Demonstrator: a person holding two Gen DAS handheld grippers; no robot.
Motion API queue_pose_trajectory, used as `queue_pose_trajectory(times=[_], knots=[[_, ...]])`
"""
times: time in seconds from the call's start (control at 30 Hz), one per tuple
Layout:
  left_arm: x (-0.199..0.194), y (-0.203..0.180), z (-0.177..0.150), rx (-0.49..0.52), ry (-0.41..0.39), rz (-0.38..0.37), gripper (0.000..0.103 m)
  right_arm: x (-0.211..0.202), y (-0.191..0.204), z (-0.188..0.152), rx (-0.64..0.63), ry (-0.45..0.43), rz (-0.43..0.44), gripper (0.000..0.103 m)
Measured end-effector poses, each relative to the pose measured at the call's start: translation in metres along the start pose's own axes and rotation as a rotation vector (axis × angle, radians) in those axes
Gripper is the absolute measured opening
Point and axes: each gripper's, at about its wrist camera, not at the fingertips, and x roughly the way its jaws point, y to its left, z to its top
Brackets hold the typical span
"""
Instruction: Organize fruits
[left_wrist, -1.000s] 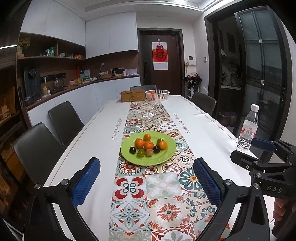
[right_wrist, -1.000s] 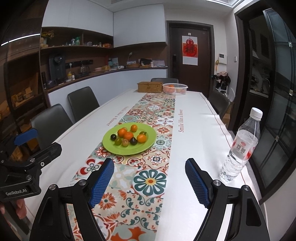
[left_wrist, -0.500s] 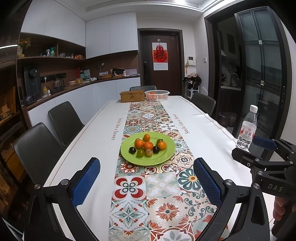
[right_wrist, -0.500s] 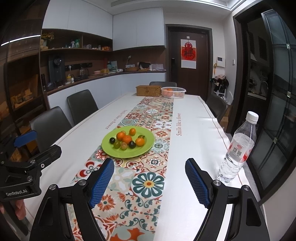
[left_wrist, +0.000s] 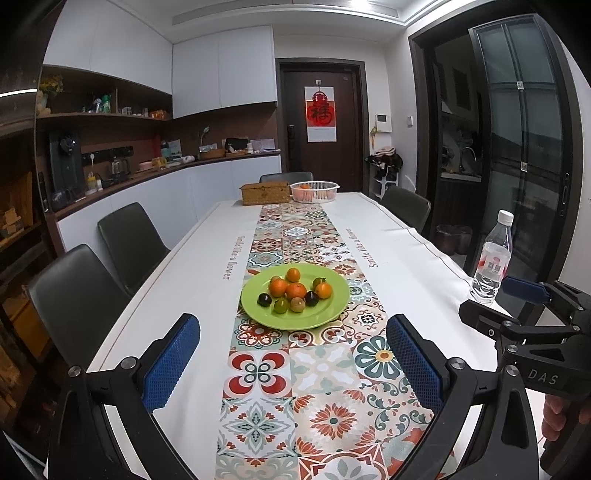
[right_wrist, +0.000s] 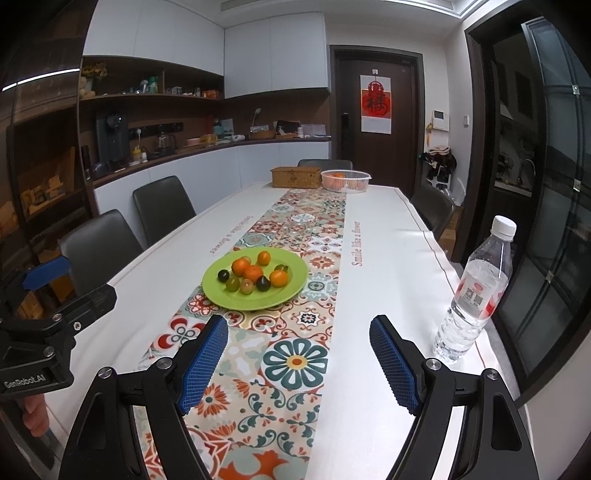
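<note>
A green plate (left_wrist: 334, 308) sits on the patterned runner in mid-table, holding several small oranges (left_wrist: 296, 290), dark plums (left_wrist: 264, 299) and greenish fruits (left_wrist: 280, 305). It also shows in the right wrist view (right_wrist: 295, 280). My left gripper (left_wrist: 291, 365) is open and empty, above the runner short of the plate. My right gripper (right_wrist: 298, 363) is open and empty, nearer the table's right side. Each gripper appears at the edge of the other's view.
A water bottle (right_wrist: 474, 291) stands near the table's right edge. A wicker box (left_wrist: 265, 194) and a white basket (left_wrist: 314, 191) with oranges stand at the far end. Dark chairs (left_wrist: 127, 240) line the left side.
Both grippers have pulled back and risen slightly; the plate looks a bit farther and higher in view. Both stay open.
</note>
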Motion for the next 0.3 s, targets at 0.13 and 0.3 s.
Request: queue_pose_trajectory(times=[0.13,0.3], knots=[[-0.0003,-0.0002,0.0,-0.002,-0.001,0.005,0.103,0.0006,0.0005,-0.0003,0.0,0.004,0.004,0.08],[-0.0003,-0.0007,0.0002,-0.003,0.0,0.002,0.103,0.0011,0.0001,-0.0014,0.0,0.003,0.002,0.08]])
